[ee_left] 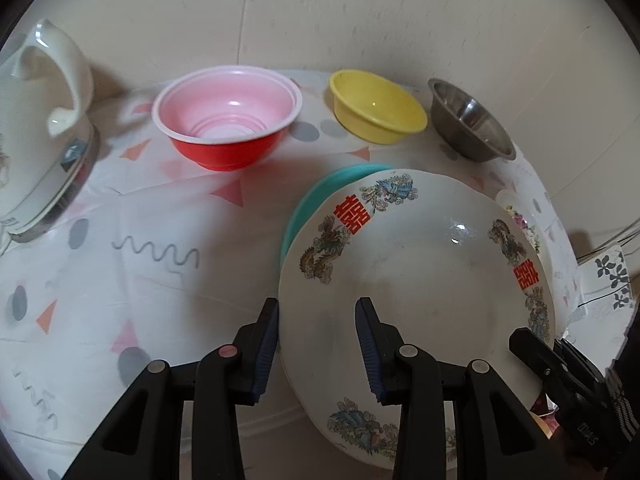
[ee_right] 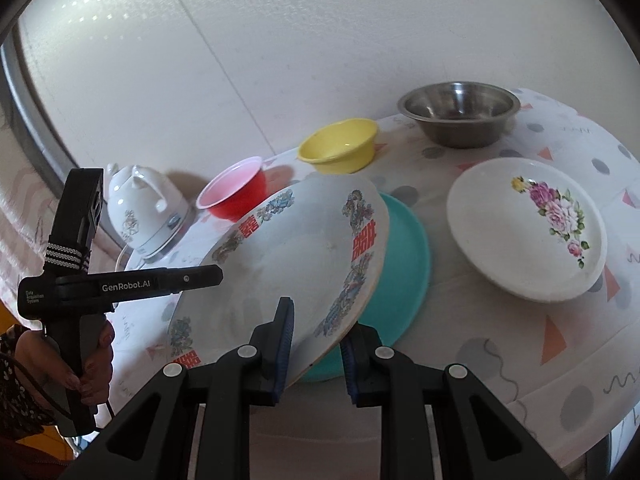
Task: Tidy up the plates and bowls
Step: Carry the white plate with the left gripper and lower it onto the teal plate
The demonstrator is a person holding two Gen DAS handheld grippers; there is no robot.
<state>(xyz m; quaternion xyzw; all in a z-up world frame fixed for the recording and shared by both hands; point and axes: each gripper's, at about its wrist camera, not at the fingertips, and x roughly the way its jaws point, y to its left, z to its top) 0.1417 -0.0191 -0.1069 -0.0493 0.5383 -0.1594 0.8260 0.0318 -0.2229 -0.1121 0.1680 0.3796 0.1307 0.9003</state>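
White ceramic electric kettle (ee_left: 38, 120) with a curved handle and faint grey print sits on its silver-rimmed base at the table's far left end, near the wall; white cord trails off the base on the right-wrist view. Round table wears a white plastic tablecloth (ee_left: 140, 240) printed with pink triangles, grey dots and grey squiggles, creased in places. Pale panelled wall (ee_right: 280, 40) behind. Black-and-white floral-patterned item (ee_left: 612, 276) beyond the right table edge, unclear what.

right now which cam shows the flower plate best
The right wrist view: the flower plate lies whole and unobstructed on the tablecloth, its rose print clear. In the left wrist view only a sliver of its rim peeks out behind the tilted dragon plate.
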